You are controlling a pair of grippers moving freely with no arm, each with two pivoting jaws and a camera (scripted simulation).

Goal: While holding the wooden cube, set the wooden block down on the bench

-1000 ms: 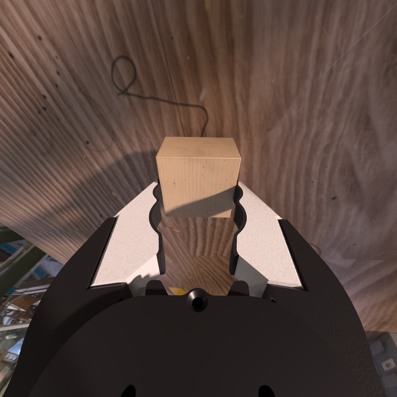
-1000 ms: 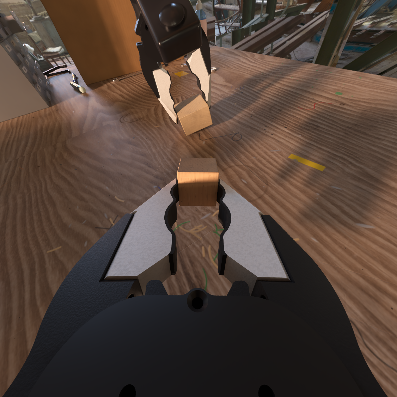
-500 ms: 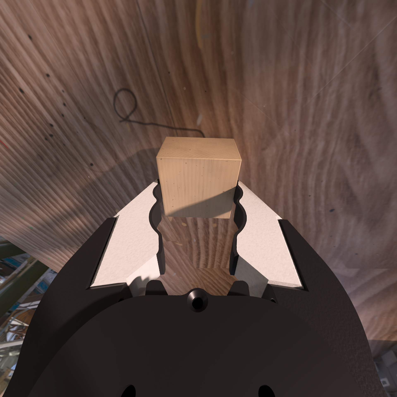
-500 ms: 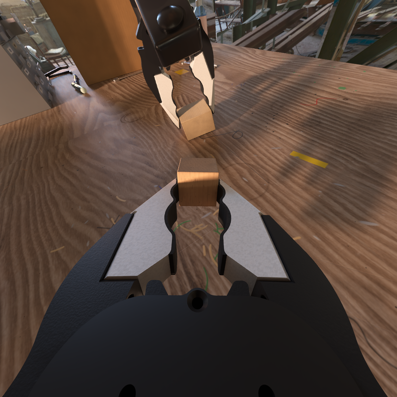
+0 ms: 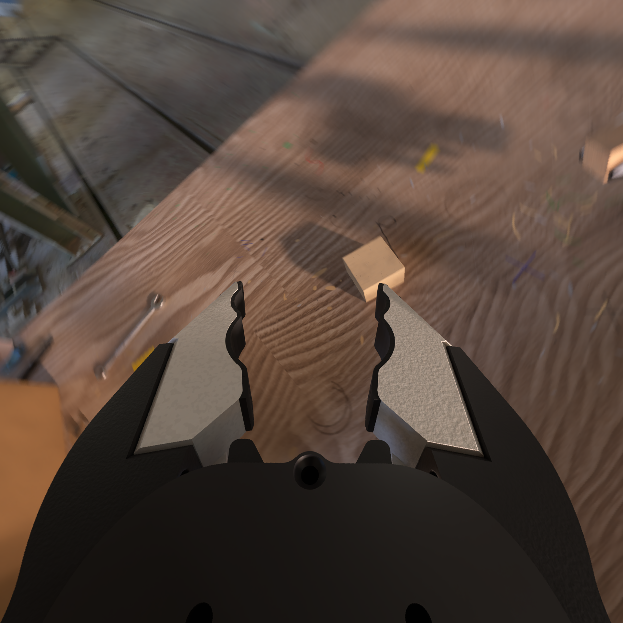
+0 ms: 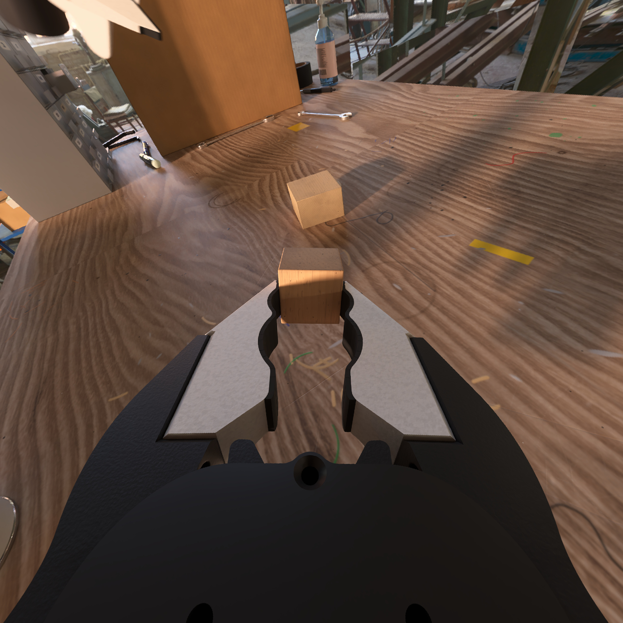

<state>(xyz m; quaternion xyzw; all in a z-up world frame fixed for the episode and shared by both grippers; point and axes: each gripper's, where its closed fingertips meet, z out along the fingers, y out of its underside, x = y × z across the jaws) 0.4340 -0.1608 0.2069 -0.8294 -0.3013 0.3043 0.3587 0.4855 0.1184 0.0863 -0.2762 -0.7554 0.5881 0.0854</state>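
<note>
My right gripper [image 6: 310, 288] is shut on the darker wooden cube [image 6: 309, 296] and holds it above the bench [image 6: 488, 354]. The pale wooden block [image 6: 317, 199] stands free on the bench just beyond the cube. In the left wrist view my left gripper [image 5: 310, 288] is open and empty, raised above the bench [image 5: 472, 320], and the block [image 5: 372, 266] lies below, past the right fingertip. Part of the left gripper [image 6: 101, 20] shows at the top left of the right wrist view, high above the bench.
A large cardboard box [image 6: 209, 67] and a white cabinet [image 6: 40, 161] stand at the back left. A wrench [image 6: 325, 115], a blue bottle [image 6: 325, 50] and a black tape roll [image 6: 303, 72] lie near the far edge. The wrench [image 5: 126, 337] is left of my left gripper.
My left gripper has opened, let go of the block and pulled up and away. The block now rests on the bench. My right gripper still holds the cube.
</note>
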